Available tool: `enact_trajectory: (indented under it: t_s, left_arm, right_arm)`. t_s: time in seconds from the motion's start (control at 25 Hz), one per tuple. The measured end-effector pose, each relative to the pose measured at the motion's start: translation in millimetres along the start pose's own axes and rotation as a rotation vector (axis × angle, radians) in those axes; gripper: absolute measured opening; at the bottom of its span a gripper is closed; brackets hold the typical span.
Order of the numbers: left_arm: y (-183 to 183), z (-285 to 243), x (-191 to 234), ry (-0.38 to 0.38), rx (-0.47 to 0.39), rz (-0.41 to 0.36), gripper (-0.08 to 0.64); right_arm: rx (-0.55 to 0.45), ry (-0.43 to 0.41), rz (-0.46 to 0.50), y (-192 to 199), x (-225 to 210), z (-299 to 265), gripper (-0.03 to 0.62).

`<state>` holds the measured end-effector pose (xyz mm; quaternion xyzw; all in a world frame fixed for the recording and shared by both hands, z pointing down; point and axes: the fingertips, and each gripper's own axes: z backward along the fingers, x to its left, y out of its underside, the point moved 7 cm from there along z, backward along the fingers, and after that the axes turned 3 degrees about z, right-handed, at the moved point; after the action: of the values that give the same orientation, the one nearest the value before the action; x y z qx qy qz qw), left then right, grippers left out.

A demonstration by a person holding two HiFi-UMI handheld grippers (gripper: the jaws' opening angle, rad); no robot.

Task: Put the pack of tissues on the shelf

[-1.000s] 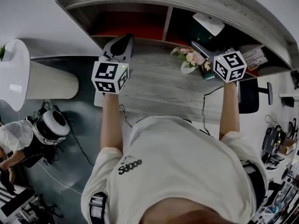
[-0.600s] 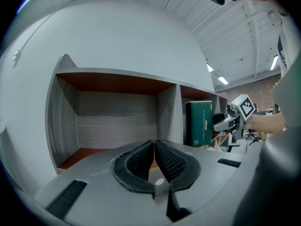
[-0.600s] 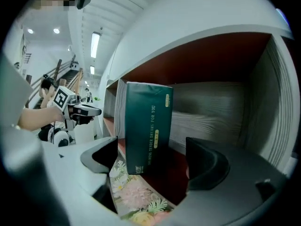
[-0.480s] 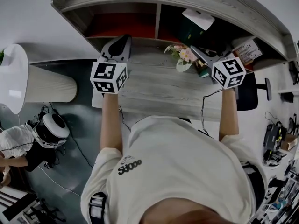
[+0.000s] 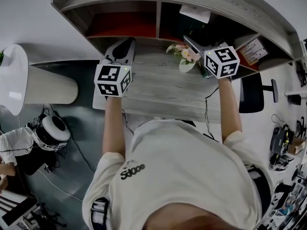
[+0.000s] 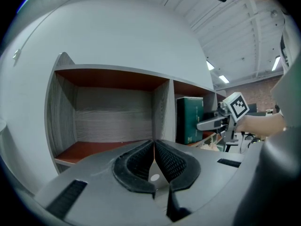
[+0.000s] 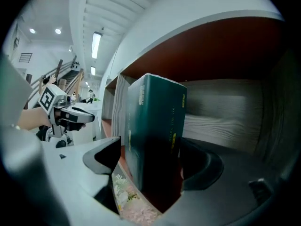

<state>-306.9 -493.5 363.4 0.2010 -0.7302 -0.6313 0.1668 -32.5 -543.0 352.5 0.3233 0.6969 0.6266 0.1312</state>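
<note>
The pack of tissues (image 7: pixel 155 145) is a dark green box held upright between the jaws of my right gripper (image 7: pixel 150 161), which is shut on it. In the head view the pack (image 5: pixel 195 28) is at the mouth of the right compartment of the shelf (image 5: pixel 158 18), with my right gripper (image 5: pixel 194 44) below it. My left gripper (image 5: pixel 125 44) is shut and empty in front of the left compartment. Its pads (image 6: pixel 141 164) meet, with the shelf (image 6: pixel 162 109) behind them. The left gripper view also shows the pack (image 6: pixel 189 119) and the right gripper (image 6: pixel 214 122).
A small bunch of flowers (image 5: pixel 187 56) stands on the grey wooden desk (image 5: pixel 163 92) just under the right gripper. A printed box (image 5: pixel 252 49) lies at the shelf's far right. A white ribbed cylinder (image 5: pixel 48 85) is at the left and an office chair (image 5: pixel 256 96) at the right.
My right gripper has carried the pack leftward and further up toward the shelf's right compartment. The left gripper has stayed where it was.
</note>
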Motion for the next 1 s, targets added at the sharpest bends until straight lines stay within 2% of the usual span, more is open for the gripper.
enact_trajectory:
  t_s: [0.16, 0.6, 0.92, 1.0]
  left_arm:
    - [3, 2, 0, -0.002, 0.013, 0.000, 0.021]
    - [4, 10, 13, -0.028, 0.025, -0.003, 0.021]
    - [5, 29, 16, -0.061, 0.035, -0.003, 0.021]
    - [5, 34, 12, -0.065, 0.042, -0.005, 0.021]
  right_arm:
    - [-0.005, 0.003, 0.017, -4, 2, -20, 0.377]
    - [-0.001, -0.014, 0.021, -16, 5, -70, 0.370]
    - [-0.003, 0.016, -0.028, -18, -7, -84, 0.370]
    - [0.015, 0.010, -0.078, -15, -7, -83, 0.370]
